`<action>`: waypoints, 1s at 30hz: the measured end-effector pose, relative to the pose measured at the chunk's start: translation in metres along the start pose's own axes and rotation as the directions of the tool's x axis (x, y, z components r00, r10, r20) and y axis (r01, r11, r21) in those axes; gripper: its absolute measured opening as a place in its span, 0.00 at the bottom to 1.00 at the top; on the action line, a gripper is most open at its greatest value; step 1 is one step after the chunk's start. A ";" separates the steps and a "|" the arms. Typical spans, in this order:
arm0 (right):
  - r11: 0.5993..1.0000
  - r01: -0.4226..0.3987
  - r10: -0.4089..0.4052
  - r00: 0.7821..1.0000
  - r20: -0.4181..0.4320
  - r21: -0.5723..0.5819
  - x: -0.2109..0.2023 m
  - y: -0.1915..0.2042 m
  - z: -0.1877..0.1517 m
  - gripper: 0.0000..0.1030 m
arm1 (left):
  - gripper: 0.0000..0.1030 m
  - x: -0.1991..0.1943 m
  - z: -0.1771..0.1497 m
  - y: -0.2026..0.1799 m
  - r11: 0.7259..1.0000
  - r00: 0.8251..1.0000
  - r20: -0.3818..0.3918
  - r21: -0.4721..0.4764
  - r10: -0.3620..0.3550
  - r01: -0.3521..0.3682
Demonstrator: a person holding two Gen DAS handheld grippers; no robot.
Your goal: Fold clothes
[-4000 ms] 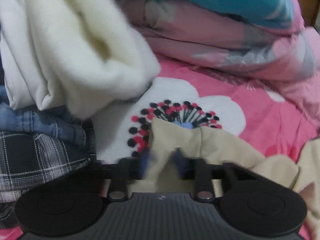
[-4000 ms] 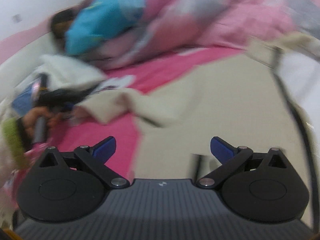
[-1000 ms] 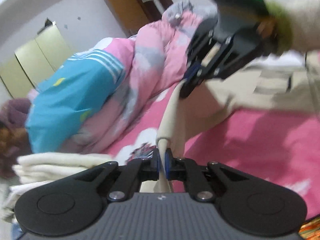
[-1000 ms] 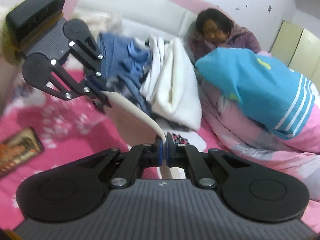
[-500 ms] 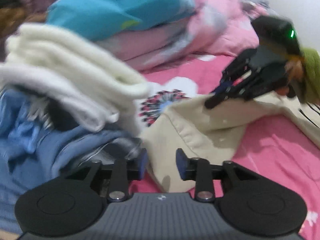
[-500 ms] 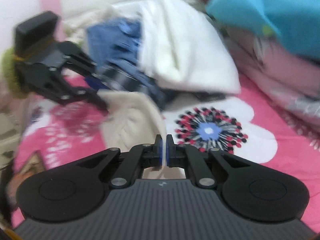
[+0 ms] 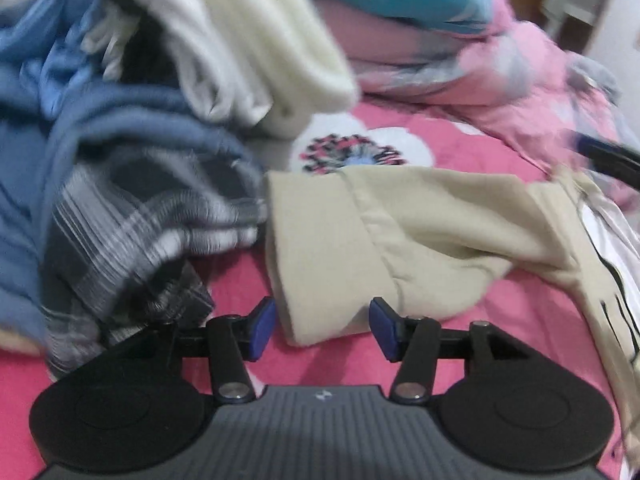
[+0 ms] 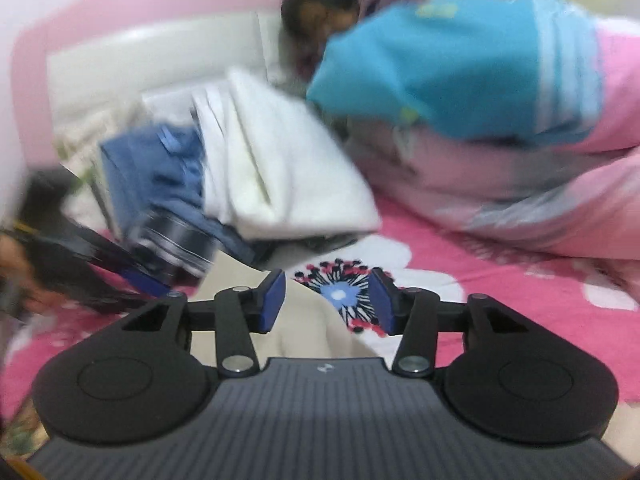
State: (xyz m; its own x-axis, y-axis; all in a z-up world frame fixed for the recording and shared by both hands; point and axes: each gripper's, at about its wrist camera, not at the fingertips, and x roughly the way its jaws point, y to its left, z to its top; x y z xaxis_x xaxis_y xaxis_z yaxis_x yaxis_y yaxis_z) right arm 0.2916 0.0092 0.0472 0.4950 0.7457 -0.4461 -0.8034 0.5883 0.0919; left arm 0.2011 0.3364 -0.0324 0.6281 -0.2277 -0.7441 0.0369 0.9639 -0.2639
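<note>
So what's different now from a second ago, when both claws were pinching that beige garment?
Both have let go. The left gripper and right gripper stand open, and the beige garment, held up stretched between them a second ago, now lies folded on the pink bedsheet. The pile of folded clothes and the pink quilt stayed put.

Folded garment (image 7: 360, 240) lies on bedsheet (image 7: 520, 312) — clothes pile (image 7: 120, 152) left, quilt (image 7: 500, 72) behind.
</note>
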 end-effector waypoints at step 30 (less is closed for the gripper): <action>0.636 0.259 -0.386 0.923 0.008 0.727 -0.198 -0.130 -0.235 0.46 | 0.07 -0.095 -0.056 0.006 0.892 0.983 0.010 -0.424 0.181 -0.159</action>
State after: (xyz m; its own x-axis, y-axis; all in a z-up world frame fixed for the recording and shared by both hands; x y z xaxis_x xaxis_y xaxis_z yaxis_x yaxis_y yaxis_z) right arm 0.2207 -0.2885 -0.0859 0.7693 0.4637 -0.4395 -0.1418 0.7947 0.5902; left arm 0.0980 0.3566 0.0026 0.6325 -0.0484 -0.7730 -0.3966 0.8371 -0.3768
